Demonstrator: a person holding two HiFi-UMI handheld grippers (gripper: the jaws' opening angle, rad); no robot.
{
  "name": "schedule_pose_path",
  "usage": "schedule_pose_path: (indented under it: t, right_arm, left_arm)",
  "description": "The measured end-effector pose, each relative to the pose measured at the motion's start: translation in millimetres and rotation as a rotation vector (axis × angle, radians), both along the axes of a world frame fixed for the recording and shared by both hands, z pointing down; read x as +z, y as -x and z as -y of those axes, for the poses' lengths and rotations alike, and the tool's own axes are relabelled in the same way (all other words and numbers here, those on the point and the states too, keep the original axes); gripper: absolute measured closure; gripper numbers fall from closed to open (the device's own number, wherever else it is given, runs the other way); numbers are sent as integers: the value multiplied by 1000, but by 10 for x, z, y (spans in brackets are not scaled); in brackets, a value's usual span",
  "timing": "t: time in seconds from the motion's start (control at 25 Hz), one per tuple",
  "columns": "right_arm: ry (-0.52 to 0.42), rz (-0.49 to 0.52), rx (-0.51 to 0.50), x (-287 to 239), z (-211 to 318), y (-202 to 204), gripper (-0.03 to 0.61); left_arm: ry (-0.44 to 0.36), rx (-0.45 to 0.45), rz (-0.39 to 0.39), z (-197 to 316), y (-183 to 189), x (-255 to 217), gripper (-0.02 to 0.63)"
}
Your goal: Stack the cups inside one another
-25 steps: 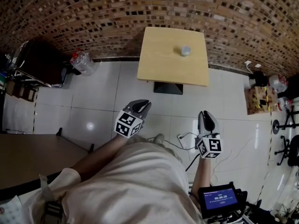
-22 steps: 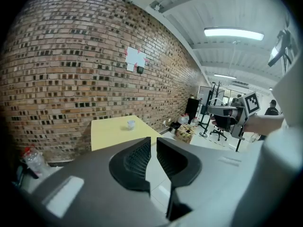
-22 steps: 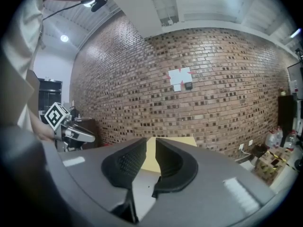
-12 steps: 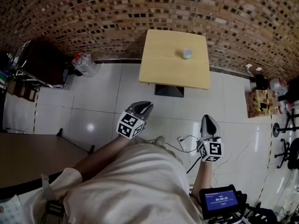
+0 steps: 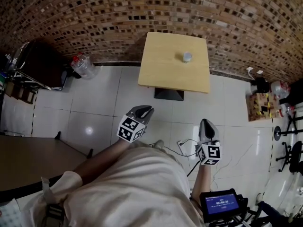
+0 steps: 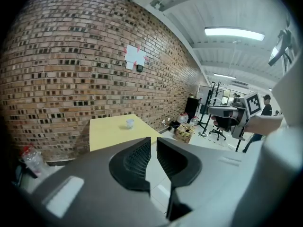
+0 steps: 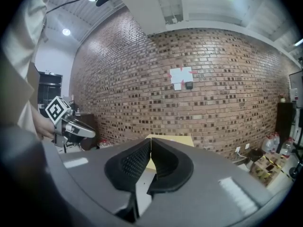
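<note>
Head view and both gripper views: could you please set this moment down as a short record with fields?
table: yellow top, standing by the brick wall
cup: small and pale, on the table's far right part; single or stacked cannot be told
left gripper: jaws a narrow gap apart, nothing between them
right gripper: jaws together, empty
place of both: over the tiled floor, short of the table
task state: neither gripper touches the cup
</note>
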State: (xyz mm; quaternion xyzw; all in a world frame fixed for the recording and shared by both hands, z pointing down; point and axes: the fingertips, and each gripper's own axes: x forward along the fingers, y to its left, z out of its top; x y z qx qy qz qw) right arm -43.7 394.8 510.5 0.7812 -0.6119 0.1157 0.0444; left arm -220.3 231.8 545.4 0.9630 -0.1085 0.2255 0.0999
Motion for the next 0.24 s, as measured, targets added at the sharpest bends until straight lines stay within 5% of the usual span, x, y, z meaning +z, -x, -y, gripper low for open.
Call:
schedule_pose_path:
  t: [0.24]
  right_arm:
    - [4,10,-7,33,4,-26,568]
  left_arm:
    - [-2,-1,10,-1,-28,4,555]
